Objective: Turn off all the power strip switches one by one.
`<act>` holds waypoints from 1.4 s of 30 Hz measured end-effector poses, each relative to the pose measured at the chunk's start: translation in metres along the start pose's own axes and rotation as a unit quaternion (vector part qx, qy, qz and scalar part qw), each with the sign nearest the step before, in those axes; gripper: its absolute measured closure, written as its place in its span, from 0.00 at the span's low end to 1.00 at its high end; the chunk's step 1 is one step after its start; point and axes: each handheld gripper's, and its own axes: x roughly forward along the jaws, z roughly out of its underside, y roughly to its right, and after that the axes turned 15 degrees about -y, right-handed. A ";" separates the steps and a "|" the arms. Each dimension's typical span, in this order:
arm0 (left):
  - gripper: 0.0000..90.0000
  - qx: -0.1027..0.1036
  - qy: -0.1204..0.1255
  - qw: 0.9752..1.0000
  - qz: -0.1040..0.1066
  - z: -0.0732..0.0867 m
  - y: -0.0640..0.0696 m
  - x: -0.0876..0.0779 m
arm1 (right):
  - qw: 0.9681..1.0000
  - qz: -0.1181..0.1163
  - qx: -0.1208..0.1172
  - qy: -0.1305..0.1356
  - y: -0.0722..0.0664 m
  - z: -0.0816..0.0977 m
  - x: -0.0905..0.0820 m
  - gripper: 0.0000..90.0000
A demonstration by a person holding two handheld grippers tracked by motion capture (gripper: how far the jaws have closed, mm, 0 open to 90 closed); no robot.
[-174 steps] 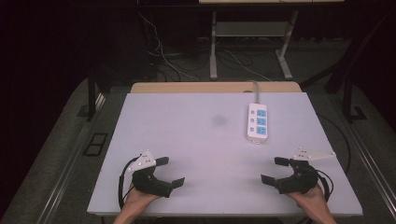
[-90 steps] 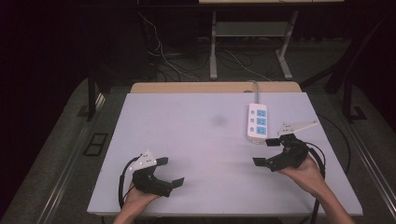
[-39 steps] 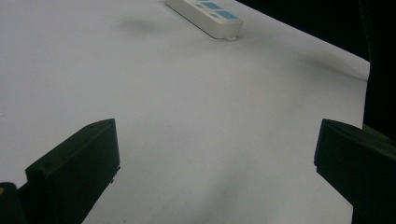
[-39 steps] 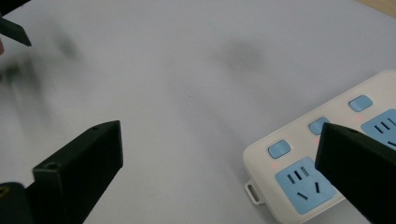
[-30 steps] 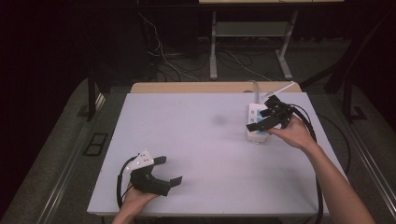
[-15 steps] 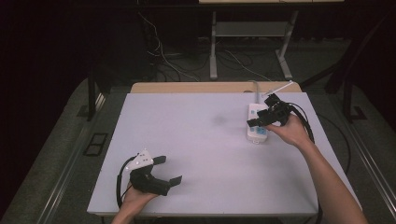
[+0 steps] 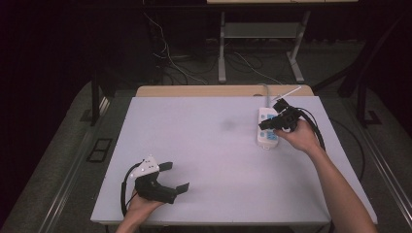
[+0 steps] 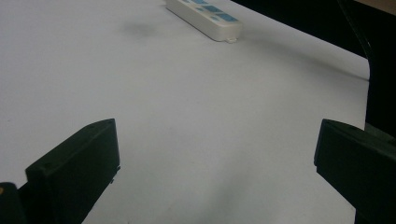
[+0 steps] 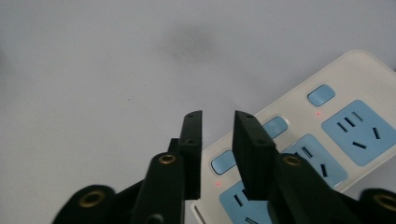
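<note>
- While sitting near the far right corner of the white table (image 7: 214,145), power strip (image 7: 267,127) leaves nearly the whole matte top bare, with loads of free room toward the near and left edges.
- Parked close to the table's near edge, well apart from the strip: left gripper (image 7: 171,177), jaws spread wide with only bare tabletop between them.
- Hovering right over the strip's middle: right gripper (image 7: 266,123), jaws just been closing, now down to a narrow slit with nothing clamped between them, tips aimed at the row of small switches.
- Smooth cream plastic for the strip, long rounded bar shape, lying flat and a bit slanted to the table edge, cord running off the far edge.
- Pale blue sockets (image 9: 357,131) in a line, one small rounded blue switch (image 9: 321,94) beside each, tiny red dot next to those.
- Faint grey smudge (image 7: 227,125) on the tabletop just left of the strip.
- Hard, blocky black jaws, brass-looking screws at the right gripper's knuckles.
</note>
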 end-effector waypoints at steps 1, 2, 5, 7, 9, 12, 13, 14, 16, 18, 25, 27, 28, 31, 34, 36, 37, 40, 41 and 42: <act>0.00 0.000 0.000 1.000 0.000 0.000 0.000 0.000 | 1.000 0.000 0.000 0.000 0.000 0.000 0.000 0.85; 0.00 0.000 0.000 1.000 0.000 0.000 0.000 0.000 | 1.000 -0.003 -0.001 -0.002 0.001 0.000 0.001 0.88; 0.00 0.000 0.000 1.000 0.000 0.000 0.000 0.000 | 1.000 -0.009 0.000 -0.009 0.001 0.000 0.004 0.96; 0.00 0.000 0.000 1.000 -0.001 0.000 0.000 0.000 | 1.000 -0.012 -0.002 -0.012 0.002 0.000 0.005 1.00; 0.00 0.001 0.000 1.000 0.000 0.000 0.000 0.000 | 1.000 -0.011 0.001 -0.019 0.002 0.000 0.008 1.00; 0.00 0.001 0.000 1.000 0.000 0.000 0.000 0.000 | 1.000 -0.009 0.001 -0.026 0.002 0.000 0.011 1.00; 0.00 0.001 0.000 1.000 0.000 0.000 0.000 0.000 | 1.000 -0.010 0.004 -0.029 0.002 0.000 0.013 1.00; 0.00 0.001 0.000 1.000 0.000 0.000 0.000 0.000 | 0.999 -0.009 0.003 -0.031 0.003 0.000 0.015 1.00; 0.00 0.001 0.000 1.000 0.000 0.000 0.000 0.000 | 0.999 -0.007 0.004 -0.036 0.003 0.001 0.017 1.00; 0.00 0.001 0.000 1.000 0.000 0.000 0.000 0.000 | 0.999 -0.004 0.006 -0.035 0.003 0.002 0.020 1.00; 0.00 0.000 -0.002 1.000 -0.001 0.000 0.000 0.000 | 0.999 0.012 0.002 -0.031 0.003 0.007 0.025 1.00; 0.00 0.000 -0.002 1.000 -0.002 0.000 0.000 0.001 | 1.000 0.009 0.004 -0.026 0.004 0.008 0.026 1.00; 0.00 0.000 -0.002 1.000 -0.002 0.000 0.000 0.000 | 1.000 0.009 0.003 -0.021 0.004 0.010 0.026 1.00; 0.00 -0.001 -0.001 1.000 -0.003 0.000 0.000 0.000 | 1.000 0.008 0.000 -0.017 0.005 0.011 0.026 1.00; 0.00 -0.003 0.000 1.000 -0.003 0.000 -0.001 0.000 | 1.000 0.002 0.002 -0.015 0.006 0.012 0.026 1.00; 0.00 -0.003 0.000 1.000 -0.003 0.000 -0.001 0.000 | 1.000 0.001 0.001 -0.014 0.007 0.012 0.027 1.00; 0.00 -0.003 0.000 1.000 -0.003 0.000 -0.001 0.000 | 1.000 0.001 0.000 -0.014 0.006 0.012 0.027 1.00; 0.00 -0.003 0.000 1.000 -0.003 0.000 -0.001 0.000 | 1.000 0.003 -0.002 -0.011 0.006 0.013 0.027 1.00; 0.00 -0.003 0.000 1.000 -0.002 0.000 -0.001 0.000 | 1.000 0.003 -0.003 -0.010 0.006 0.013 0.027 1.00; 0.00 -0.003 0.000 1.000 -0.003 0.000 -0.001 0.000 | 1.000 0.002 -0.001 -0.008 0.006 0.014 0.027 1.00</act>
